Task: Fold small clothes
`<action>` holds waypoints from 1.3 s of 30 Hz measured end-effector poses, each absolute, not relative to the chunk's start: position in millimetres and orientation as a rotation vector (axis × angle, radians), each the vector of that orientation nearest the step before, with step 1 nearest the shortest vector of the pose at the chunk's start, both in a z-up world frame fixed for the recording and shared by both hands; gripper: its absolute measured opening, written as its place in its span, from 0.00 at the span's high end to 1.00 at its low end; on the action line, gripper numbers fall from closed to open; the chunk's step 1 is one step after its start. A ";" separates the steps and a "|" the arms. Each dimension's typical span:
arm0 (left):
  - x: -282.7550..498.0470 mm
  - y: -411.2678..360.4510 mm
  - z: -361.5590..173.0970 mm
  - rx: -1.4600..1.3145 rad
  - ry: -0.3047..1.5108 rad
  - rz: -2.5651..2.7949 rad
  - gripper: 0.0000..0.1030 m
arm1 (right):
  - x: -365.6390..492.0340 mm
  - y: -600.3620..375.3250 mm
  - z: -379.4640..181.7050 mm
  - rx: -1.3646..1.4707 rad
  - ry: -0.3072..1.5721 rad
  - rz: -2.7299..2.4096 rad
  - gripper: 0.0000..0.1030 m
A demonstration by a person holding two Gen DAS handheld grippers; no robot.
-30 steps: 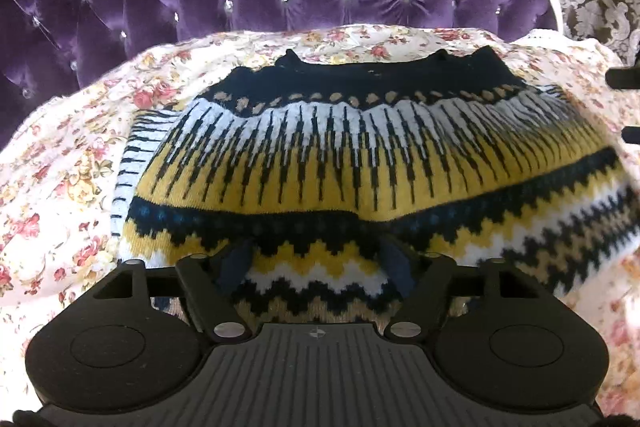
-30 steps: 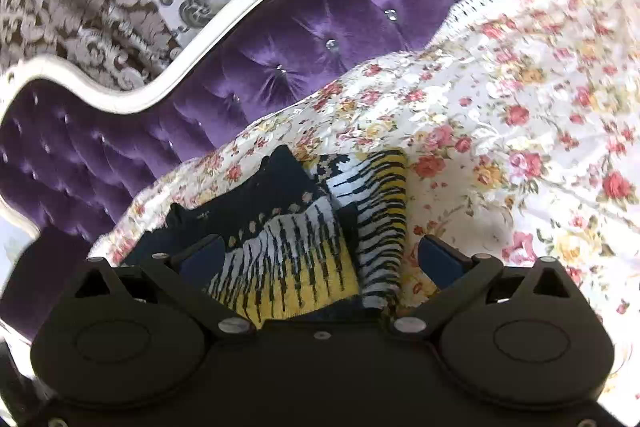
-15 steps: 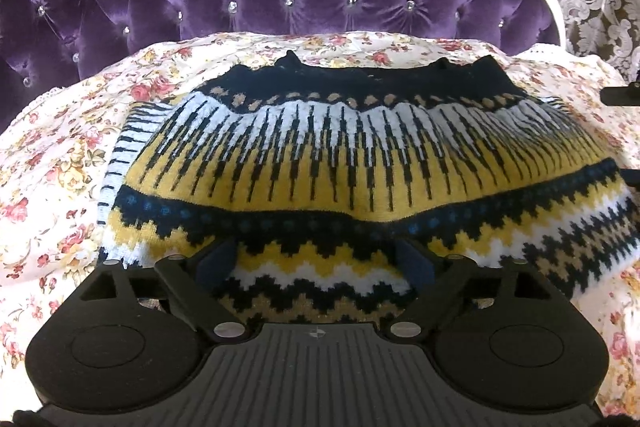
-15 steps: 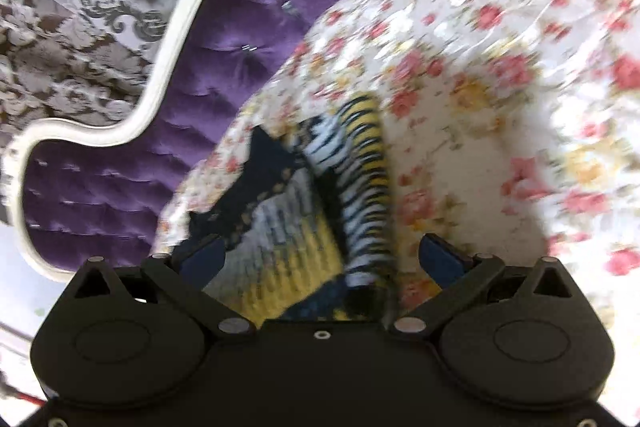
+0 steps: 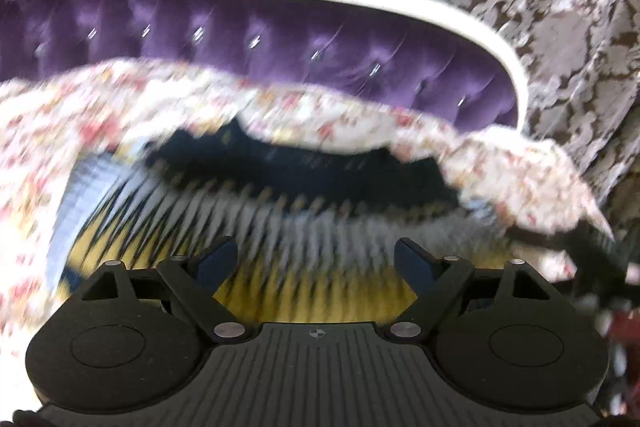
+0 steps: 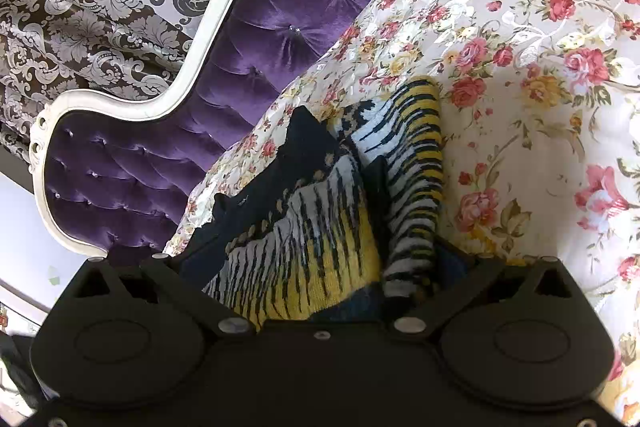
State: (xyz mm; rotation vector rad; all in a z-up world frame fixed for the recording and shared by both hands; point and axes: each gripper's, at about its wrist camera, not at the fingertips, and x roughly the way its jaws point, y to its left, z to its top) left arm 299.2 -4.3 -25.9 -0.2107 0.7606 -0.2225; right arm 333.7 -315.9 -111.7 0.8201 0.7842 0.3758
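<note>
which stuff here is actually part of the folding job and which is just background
Part of the job:
- patterned knit sweater
- left gripper, jaws spread and closing, nothing pinched
- right gripper, low over the sweater

Just there:
- floral bedspread under the sweater
- purple tufted headboard
- damask curtain

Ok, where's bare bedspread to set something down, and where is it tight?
Best free patch: the floral bedspread right of the sweater, past its folded sleeve, bare out to the picture's edge. Only a thin strip lies between the sweater's collar and the purple headboard; crowded there.
</note>
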 end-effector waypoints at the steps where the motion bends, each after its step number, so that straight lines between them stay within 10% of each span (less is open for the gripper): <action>1: 305.0 -7.7 -24.4 -0.223 0.751 -0.235 0.19 | 333.4 -316.0 -111.7 0.820 0.785 0.376 0.00; 5: 332.0 -17.0 -30.9 -0.350 0.763 -0.298 0.65 | 334.5 -315.9 -111.3 0.825 0.789 0.378 0.00; 12: 358.4 -30.3 -58.4 -0.476 0.803 -0.340 0.95 | 336.9 -315.9 -111.2 0.820 0.793 0.391 0.00; 32: 313.2 -9.0 -121.4 -0.791 0.710 -0.233 0.98 | 342.5 -307.5 -110.8 0.747 0.764 0.460 0.02; 36: 311.4 -12.4 -121.5 -0.763 0.690 -0.234 0.98 | 343.0 -305.8 -112.0 0.692 0.804 0.416 0.50; 39: 309.5 -13.0 -122.3 -0.758 0.674 -0.235 0.98 | 342.6 -308.3 -113.1 0.672 0.813 0.402 0.64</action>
